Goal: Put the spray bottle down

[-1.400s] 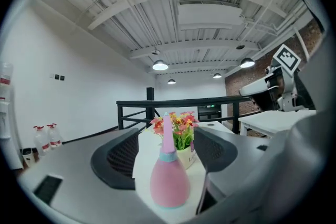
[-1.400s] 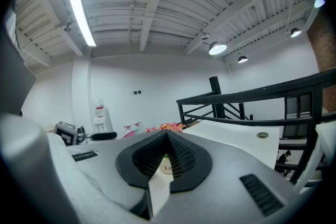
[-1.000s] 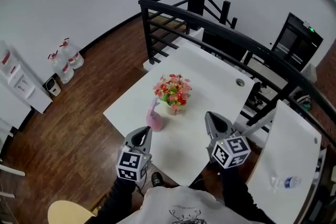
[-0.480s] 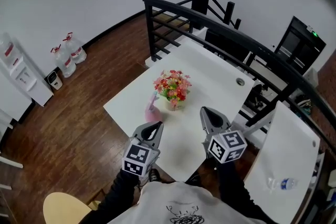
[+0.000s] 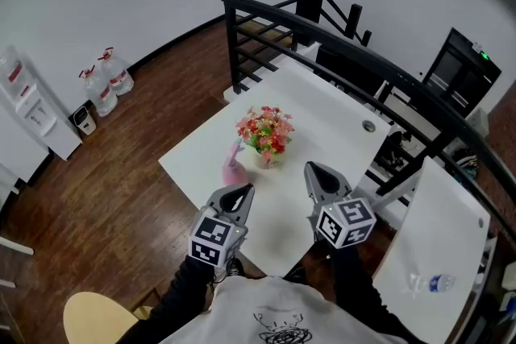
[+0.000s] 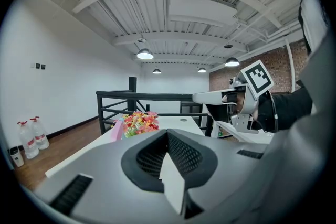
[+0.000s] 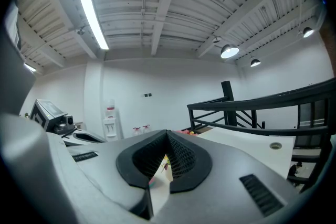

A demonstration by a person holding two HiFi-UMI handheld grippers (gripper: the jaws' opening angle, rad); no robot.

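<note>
Spray bottle [image 5: 234,167] upright beside flowers [image 5: 264,132], left tongs [image 5: 244,190] closed, right tongs [image 5: 310,167] closed

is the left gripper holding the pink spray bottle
No, the spray bottle stands on the table beside the flowers, apart from the left gripper.

Left hand-held gripper [image 5: 241,192] and right hand-held gripper [image 5: 314,172] both point forward, jaws together.

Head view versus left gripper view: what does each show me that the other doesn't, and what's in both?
Head view only: the yellow chair and a water bottle on the neighbouring table. Left gripper view only: the ceiling lamps. Both: the pink spray bottle standing on the white table beside the flowers, and the right gripper.
</note>
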